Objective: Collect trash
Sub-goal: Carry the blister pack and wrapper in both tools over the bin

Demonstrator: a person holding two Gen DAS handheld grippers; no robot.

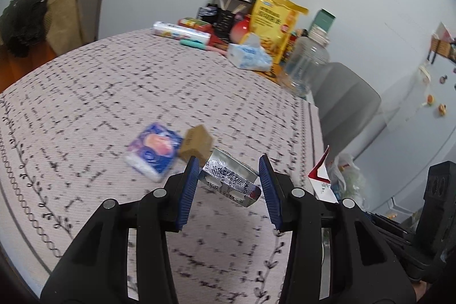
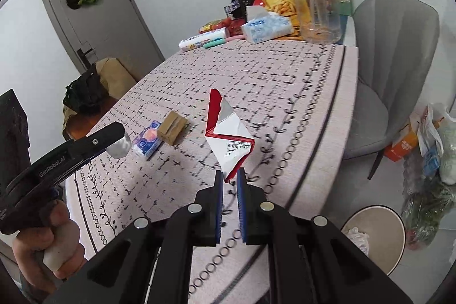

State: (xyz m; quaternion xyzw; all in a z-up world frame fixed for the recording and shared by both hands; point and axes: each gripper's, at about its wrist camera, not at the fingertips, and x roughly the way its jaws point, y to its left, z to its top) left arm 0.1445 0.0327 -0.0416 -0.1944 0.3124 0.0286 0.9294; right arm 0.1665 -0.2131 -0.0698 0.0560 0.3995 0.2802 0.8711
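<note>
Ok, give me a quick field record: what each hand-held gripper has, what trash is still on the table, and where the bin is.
left hand-held gripper: shut on silver blister pack, lifted off the table
right hand-held gripper: shut on corner of torn red-and-white wrapper
left on table: tissue packet, small brown box, touching side by side
bin: on the floor beside the table, on the right hand-held gripper's side, white trash inside

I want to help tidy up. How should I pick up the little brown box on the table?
Grip the brown box across its two long sides, coming from above. It lies flat and free on the tablecloth, so the top is open. The tissue pack sits close against one end, so gripping end to end would probably bump it.
</note>
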